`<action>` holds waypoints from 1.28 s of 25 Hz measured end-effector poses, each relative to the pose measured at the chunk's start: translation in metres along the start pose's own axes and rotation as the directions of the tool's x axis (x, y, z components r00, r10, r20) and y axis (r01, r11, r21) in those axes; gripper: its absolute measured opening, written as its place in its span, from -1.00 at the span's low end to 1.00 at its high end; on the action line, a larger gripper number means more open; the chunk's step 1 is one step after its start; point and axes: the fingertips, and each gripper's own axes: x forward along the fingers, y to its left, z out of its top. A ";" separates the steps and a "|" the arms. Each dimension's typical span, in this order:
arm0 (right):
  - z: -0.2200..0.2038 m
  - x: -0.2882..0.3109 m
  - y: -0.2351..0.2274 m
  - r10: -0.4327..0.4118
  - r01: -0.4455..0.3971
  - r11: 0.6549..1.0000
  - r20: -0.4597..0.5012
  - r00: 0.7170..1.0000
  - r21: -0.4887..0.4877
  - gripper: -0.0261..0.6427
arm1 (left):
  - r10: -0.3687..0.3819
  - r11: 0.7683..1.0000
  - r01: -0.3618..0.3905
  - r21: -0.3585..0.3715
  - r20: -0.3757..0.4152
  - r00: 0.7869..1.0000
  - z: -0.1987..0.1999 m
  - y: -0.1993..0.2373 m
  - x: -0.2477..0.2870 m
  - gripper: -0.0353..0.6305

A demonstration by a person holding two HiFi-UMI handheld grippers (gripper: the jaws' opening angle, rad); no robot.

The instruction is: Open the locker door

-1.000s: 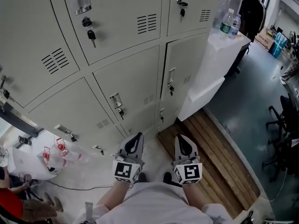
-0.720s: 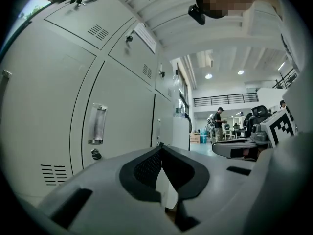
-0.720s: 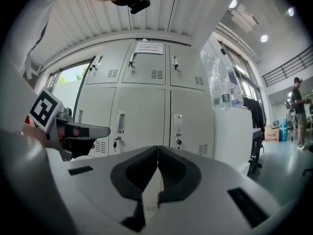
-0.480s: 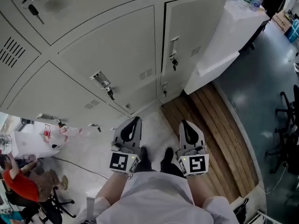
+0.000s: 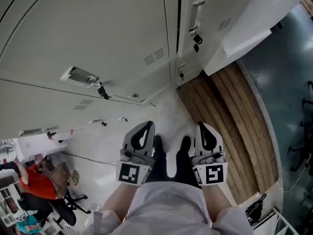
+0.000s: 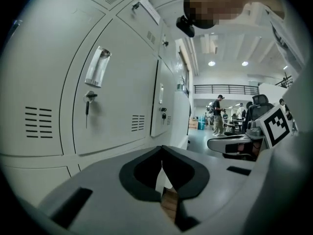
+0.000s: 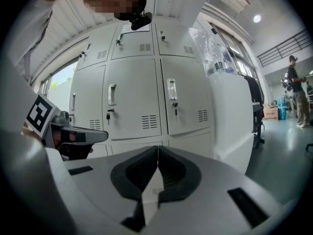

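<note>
Grey locker doors [image 5: 112, 33] fill the top of the head view. One has a metal handle [image 5: 78, 75] with a key below it; the door to its right carries a handle [image 5: 197, 11] and shows a dark gap along its left edge. My left gripper [image 5: 146, 126] and right gripper [image 5: 203, 126] hang low in front of my body, both shut and empty, well short of the lockers. In the left gripper view the shut left gripper [image 6: 161, 153] points past a door with a handle [image 6: 98, 65]. Two handled doors [image 7: 142, 102] face the shut right gripper [image 7: 157, 153].
A white counter [image 5: 254, 23] stands right of the lockers, with bottles [image 7: 220, 65] on it. Wooden planks [image 5: 230, 106] cover the floor on the right. A seated person in red [image 5: 29, 185] and a cable [image 5: 83, 156] are at the lower left. People [image 6: 217, 112] stand far off.
The head view has tipped further down and closer: the lockers have slid up and grown larger, and the upper rows have left the frame. Both grippers stay shut near my body.
</note>
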 end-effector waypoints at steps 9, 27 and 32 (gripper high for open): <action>-0.069 0.011 -0.020 -0.051 0.051 0.998 -0.007 0.999 0.034 -0.88 | -0.058 0.998 0.059 0.028 -0.007 0.998 -0.064 -0.001 0.026 -0.87; -0.204 0.030 -0.030 -0.048 0.050 0.998 -0.043 0.998 0.041 -0.88 | -0.062 0.998 0.062 0.003 -0.048 0.997 -0.199 0.008 0.052 -0.87; -0.234 0.040 -0.039 -0.043 0.046 0.999 -0.070 0.997 0.028 -0.88 | -0.052 0.999 0.052 -0.006 -0.062 0.997 -0.224 0.016 0.065 -0.87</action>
